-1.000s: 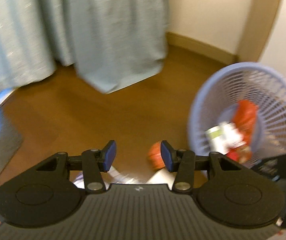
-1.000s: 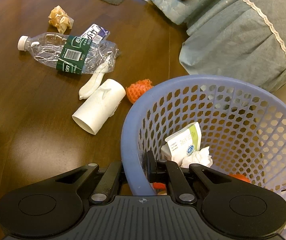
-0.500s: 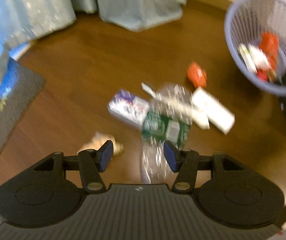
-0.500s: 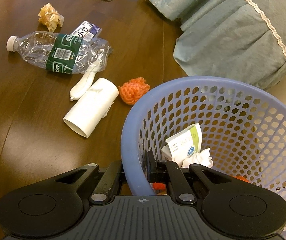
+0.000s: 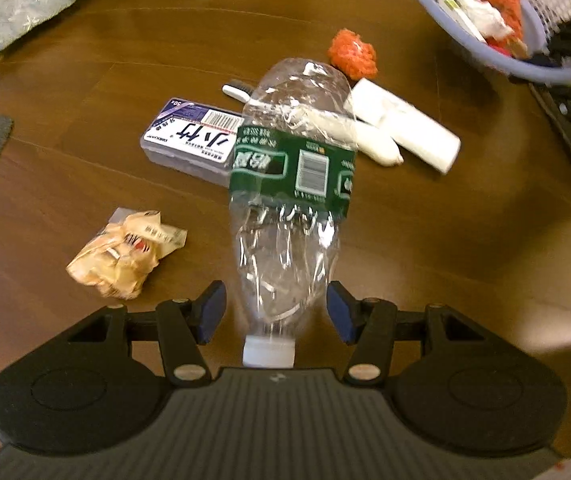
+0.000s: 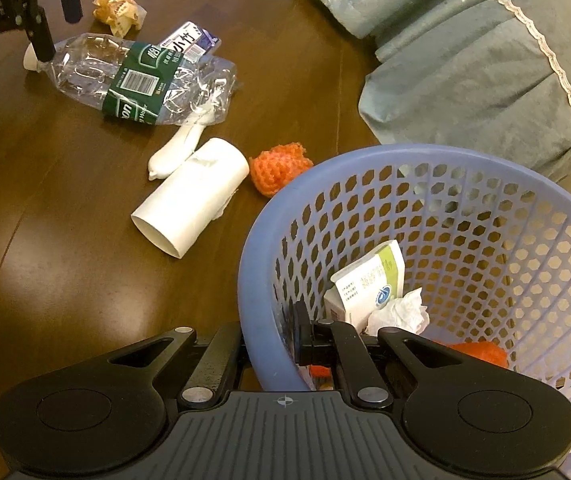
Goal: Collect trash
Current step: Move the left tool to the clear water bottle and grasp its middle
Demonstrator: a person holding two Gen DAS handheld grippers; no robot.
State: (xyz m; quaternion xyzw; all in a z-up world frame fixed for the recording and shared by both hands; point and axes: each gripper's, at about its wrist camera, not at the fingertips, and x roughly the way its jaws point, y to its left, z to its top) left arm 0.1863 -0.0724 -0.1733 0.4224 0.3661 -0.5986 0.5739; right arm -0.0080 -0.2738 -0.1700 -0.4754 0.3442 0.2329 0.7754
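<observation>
The left tongs (image 5: pixel 275 316) stand wide open, blue pads either side of the neck end of a crushed clear plastic bottle with a green label (image 5: pixel 291 184), gripping nothing; the bottle's white cap (image 5: pixel 268 353) sits between the fingers, close to the body. Left of them lies a crumpled tan paper wrapper (image 5: pixel 119 256). Beyond the bottle lie a flat clear plastic box with a printed label (image 5: pixel 189 140), a white cardboard tube (image 5: pixel 403 126) and an orange knitted ball (image 5: pixel 352 53), all on the brown wooden floor (image 5: pixel 65 80). The right tongs (image 6: pixel 271 340) are closed on the rim of a lavender perforated plastic basket (image 6: pixel 485 216), holding a white-and-green carton (image 6: pixel 369 284) and crumpled white tissue (image 6: pixel 399 312).
</observation>
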